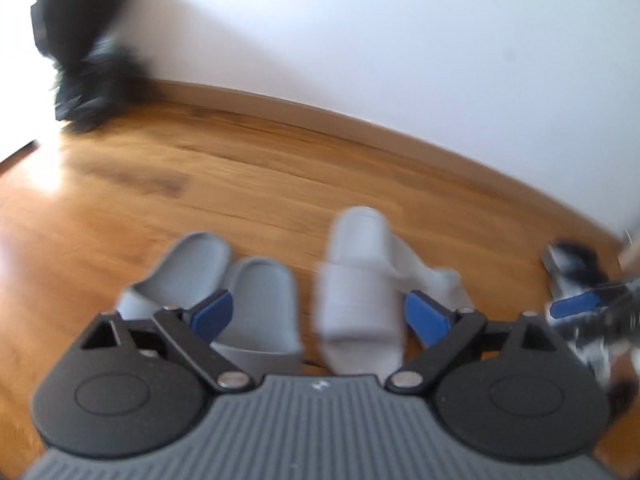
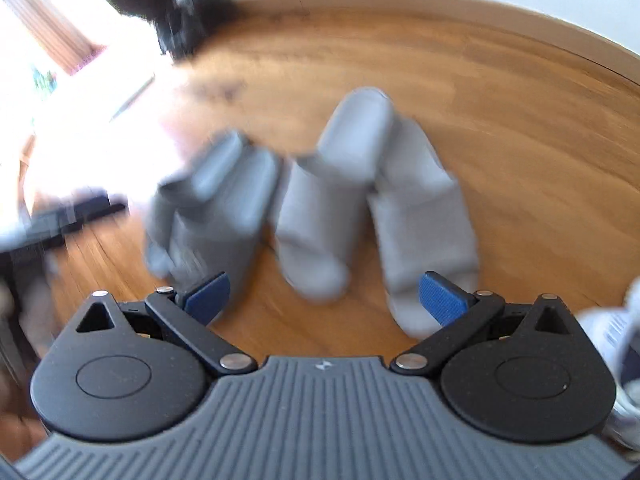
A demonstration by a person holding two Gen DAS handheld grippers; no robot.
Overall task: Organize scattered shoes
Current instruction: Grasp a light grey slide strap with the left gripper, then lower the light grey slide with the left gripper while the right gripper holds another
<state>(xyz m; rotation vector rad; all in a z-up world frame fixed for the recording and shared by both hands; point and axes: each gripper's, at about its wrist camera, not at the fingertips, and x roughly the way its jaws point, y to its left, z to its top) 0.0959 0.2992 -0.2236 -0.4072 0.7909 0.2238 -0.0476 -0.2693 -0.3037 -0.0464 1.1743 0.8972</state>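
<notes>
Two pairs of slippers lie side by side on the wooden floor (image 1: 120, 200). In the left wrist view the darker grey pair (image 1: 256, 300) is at the left and the pale grey pair (image 1: 356, 280) at the right. My left gripper (image 1: 318, 318) hovers over them, open, its blue pads (image 1: 210, 314) touching nothing. In the right wrist view the darker pair (image 2: 224, 208) sits left of the pale pair (image 2: 320, 208), one pale slipper (image 2: 424, 216) overlapped at the heel by its mate. My right gripper (image 2: 326, 298) is open above the floor in front of them, holding nothing.
A black bag-like object (image 1: 84, 52) stands against the white wall at the far left, also in the right wrist view (image 2: 180, 12). A white and dark sneaker (image 1: 572, 264) lies right of the slippers (image 2: 616, 332). A wooden skirting board (image 1: 320, 116) runs along the wall.
</notes>
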